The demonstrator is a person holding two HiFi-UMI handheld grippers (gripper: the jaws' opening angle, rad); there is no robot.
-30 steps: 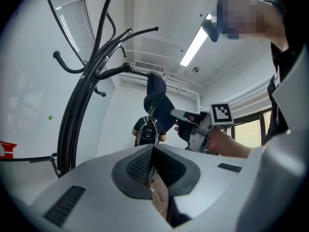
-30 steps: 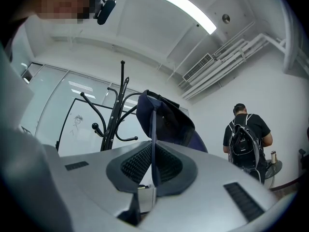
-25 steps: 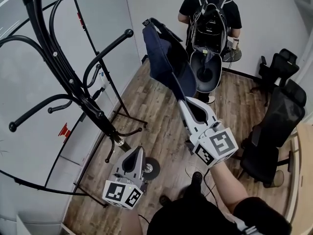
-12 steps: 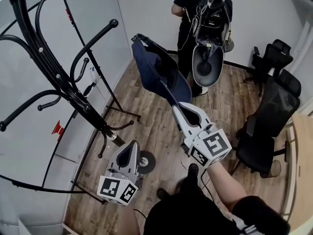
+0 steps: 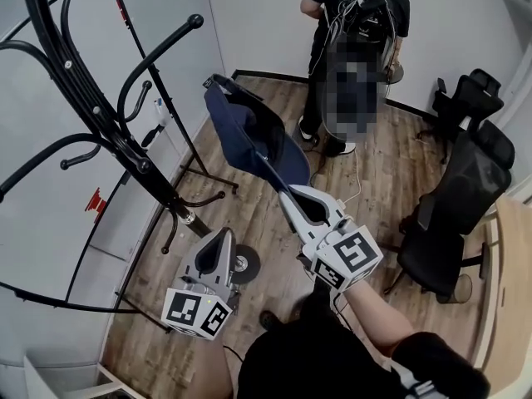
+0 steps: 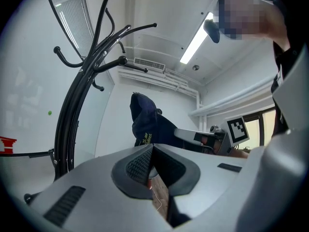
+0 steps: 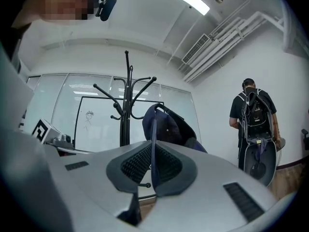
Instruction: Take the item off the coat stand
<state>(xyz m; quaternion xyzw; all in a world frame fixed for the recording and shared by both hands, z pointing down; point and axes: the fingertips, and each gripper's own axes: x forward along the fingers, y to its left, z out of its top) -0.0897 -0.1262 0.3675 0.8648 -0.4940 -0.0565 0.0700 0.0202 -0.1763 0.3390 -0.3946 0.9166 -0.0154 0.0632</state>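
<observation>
Off the hooks and hanging to the right of the black metal coat stand with its curved arms: a navy blue fabric baseball cap. Pinched by the edge of its brim in the right gripper, jaws pressed tight on the cloth, crown tipped up and away, touching no arm of the stand. Visible in the left gripper view too, right of the stand, with a short line of yellow print on the fabric, too small to read.

Just right of the stand's foot: the left gripper, jaws brought fully together, nothing between them. Black-and-white square markers on both gripper cubes, no lettering.

On the pale wall panel behind the stand, a small red label, not legible. Behind the stand in the right gripper view, a whiteboard bearing a little stick-figure sketch. Far right of the stand, a person in black with a backpack and two black office chairs on the brown wood-plank floor.
</observation>
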